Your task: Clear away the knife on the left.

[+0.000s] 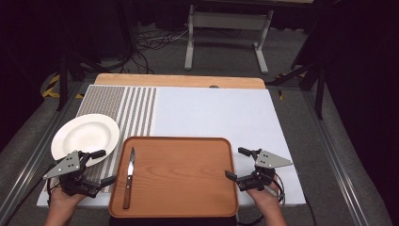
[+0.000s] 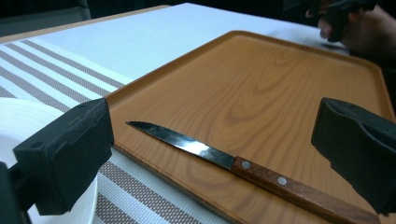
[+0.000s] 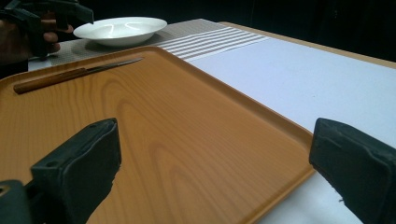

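Both grippers' jaws spread wide, holding nothing: left gripper (image 1: 104,166) beside tray's left edge, right gripper (image 1: 237,163) at its right edge. Knife (image 1: 129,175) lies along wooden tray (image 1: 183,174) left side, blade away from person. White plate (image 1: 85,136) sits on striped mat (image 1: 136,110), left of tray.

The tray (image 1: 183,188) at lower centre is orange-brown with a wood-grain pattern. The knife (image 1: 129,176) on its left side has a silver blade and a dark reddish-brown handle with two pale rivets. The plate (image 1: 84,138) at left is plain white. The mat (image 1: 211,113) is pale blue-white, with grey-brown stripes and a fine checked band at upper left. The surface (image 1: 179,80) edge is light wood. Both grippers have black jaws and grey plates.
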`<state>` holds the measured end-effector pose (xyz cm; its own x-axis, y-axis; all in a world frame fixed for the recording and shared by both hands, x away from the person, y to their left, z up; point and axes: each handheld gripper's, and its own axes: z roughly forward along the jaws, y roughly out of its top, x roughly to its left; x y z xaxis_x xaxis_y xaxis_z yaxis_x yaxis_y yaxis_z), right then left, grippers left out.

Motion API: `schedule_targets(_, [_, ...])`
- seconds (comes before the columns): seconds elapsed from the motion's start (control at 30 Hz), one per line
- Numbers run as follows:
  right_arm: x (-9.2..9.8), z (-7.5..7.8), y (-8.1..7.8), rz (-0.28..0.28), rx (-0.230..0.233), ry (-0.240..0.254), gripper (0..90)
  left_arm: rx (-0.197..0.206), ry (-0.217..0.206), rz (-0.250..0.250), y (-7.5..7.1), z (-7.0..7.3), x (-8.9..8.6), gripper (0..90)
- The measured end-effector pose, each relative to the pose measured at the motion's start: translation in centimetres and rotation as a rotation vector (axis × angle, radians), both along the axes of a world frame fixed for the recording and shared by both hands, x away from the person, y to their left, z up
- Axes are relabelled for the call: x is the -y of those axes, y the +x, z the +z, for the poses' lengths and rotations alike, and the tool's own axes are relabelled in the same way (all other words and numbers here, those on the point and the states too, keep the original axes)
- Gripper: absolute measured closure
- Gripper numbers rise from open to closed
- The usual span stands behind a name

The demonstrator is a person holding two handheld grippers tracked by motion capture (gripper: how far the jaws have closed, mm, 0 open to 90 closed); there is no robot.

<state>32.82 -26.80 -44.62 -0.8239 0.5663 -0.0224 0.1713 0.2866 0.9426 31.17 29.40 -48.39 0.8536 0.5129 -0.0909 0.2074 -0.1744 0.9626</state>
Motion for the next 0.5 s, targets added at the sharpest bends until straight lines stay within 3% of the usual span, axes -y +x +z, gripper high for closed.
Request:
schedule_targets(0.23, [0.05, -0.21, 0.07, -0.013, -0.005, 0.001, 2.9, -0.020, 0.003, 0.032, 0.18, -0.07, -0.47, 0.2])
schedule_targets(0.5, [0.11, -0.16, 0.10, -0.017, -0.005, 0.008, 2.9, -0.009, 0.028, 0.036, 0.10, -0.03, -0.17, 0.2])
